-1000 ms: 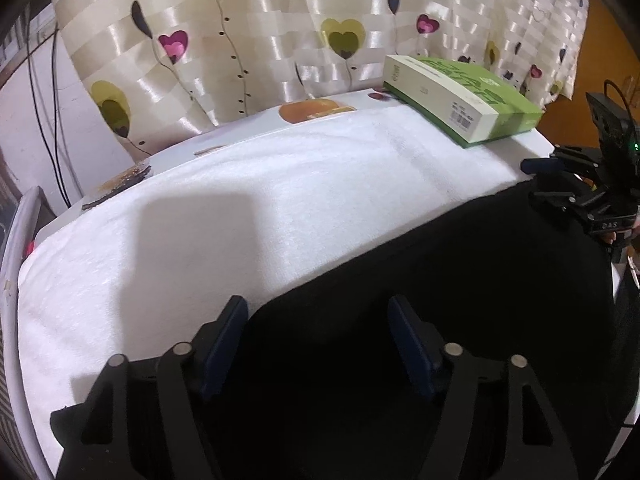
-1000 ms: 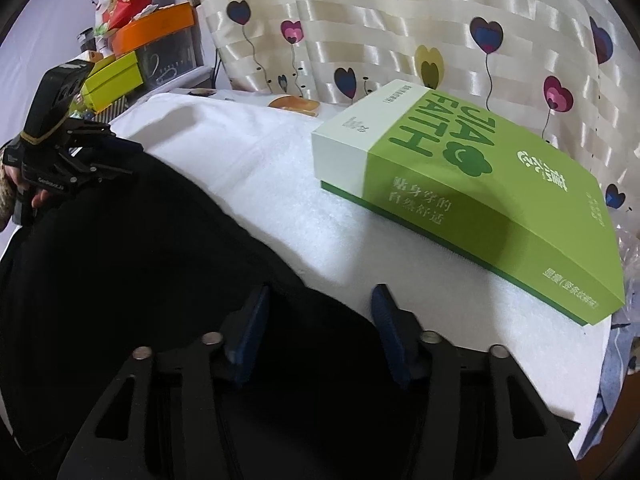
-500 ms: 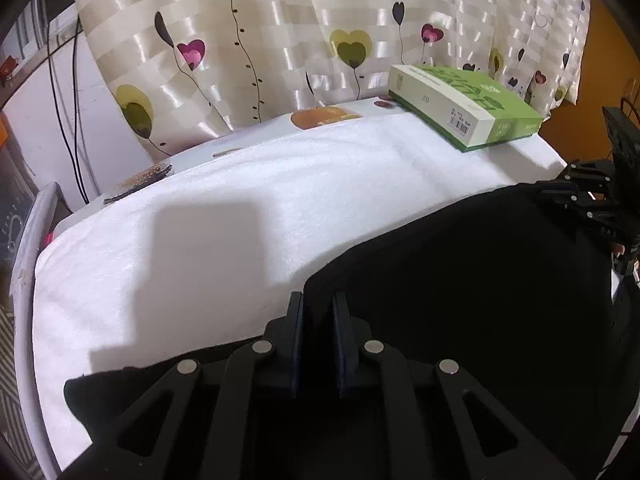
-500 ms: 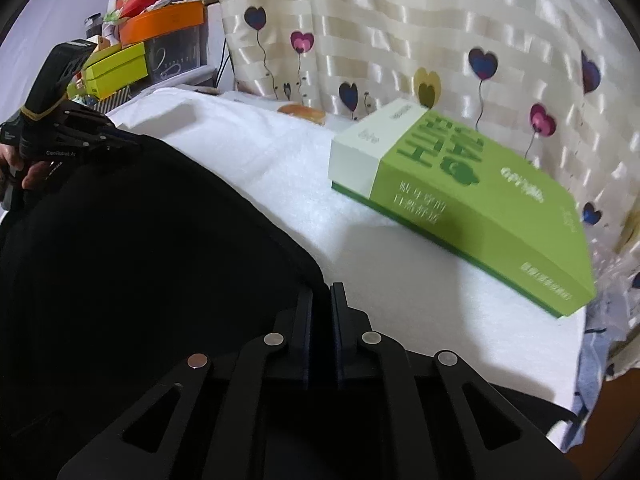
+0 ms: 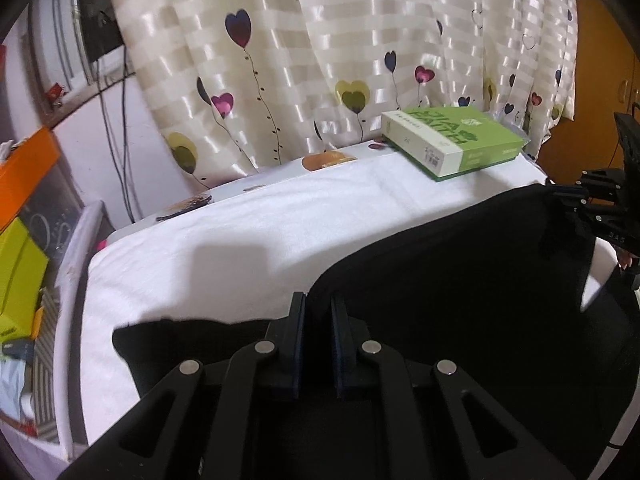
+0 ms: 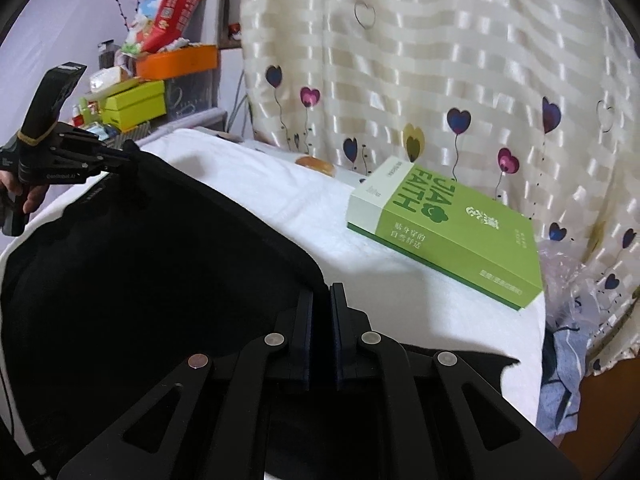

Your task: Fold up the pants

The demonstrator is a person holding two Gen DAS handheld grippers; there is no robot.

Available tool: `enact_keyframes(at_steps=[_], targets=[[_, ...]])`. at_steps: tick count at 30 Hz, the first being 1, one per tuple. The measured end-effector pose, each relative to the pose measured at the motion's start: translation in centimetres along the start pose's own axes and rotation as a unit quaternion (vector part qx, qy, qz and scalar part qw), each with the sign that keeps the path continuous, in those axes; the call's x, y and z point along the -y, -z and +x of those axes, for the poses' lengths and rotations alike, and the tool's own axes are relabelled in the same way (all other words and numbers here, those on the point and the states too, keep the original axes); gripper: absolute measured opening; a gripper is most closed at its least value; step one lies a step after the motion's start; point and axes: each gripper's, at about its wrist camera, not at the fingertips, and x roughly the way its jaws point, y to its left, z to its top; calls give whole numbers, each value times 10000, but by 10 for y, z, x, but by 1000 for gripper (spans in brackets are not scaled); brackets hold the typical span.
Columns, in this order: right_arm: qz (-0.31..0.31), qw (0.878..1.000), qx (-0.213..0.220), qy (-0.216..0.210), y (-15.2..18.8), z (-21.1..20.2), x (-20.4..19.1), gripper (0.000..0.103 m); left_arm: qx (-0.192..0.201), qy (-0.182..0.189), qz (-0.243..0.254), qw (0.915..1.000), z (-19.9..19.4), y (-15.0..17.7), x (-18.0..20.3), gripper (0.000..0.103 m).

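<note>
Black pants [image 5: 460,272] lie on a white towel-covered table [image 5: 240,236]. My left gripper [image 5: 318,300] is shut on one corner of the pants' edge and holds it lifted off the towel. My right gripper [image 6: 322,292] is shut on the other corner of the black pants [image 6: 140,260]. The fabric edge stretches taut between both grippers. In the left wrist view the right gripper [image 5: 560,192] shows at the far right, pinching the cloth. In the right wrist view the left gripper [image 6: 128,152] shows at the far left, with a hand behind it. Lower parts of the pants are hidden by the grippers.
A green and white box [image 5: 452,142] lies at the table's back right corner, also near the right gripper as the box [image 6: 448,232]. A heart-patterned curtain [image 5: 340,60] hangs behind. Orange and yellow-green boxes [image 6: 160,80] are stacked to the left. Cloth and plastic [image 6: 568,320] hang off the right edge.
Both grippers went from open over the pants' edge to shut on it, then rose and drew back, lifting the black fabric off the towel.
</note>
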Motion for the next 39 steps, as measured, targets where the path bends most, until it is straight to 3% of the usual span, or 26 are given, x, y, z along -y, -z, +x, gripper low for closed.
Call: enact_keyframes(at_steps=[4, 17, 28, 39], targets=[[-28, 10000, 67, 45, 8, -22, -12, 8, 138, -138, 80, 9998, -23, 12, 10, 13], [82, 9994, 323, 80, 47, -91, -56, 8, 508, -13, -226, 9985, -98, 69, 37, 13], [98, 9983, 559, 127, 85, -133, -93, 8, 593, -84, -323, 9977, -132, 127, 66, 13], [135, 9989, 415, 156, 127, -153, -115, 7, 652, 15, -511, 9966, -153, 178, 88, 13]])
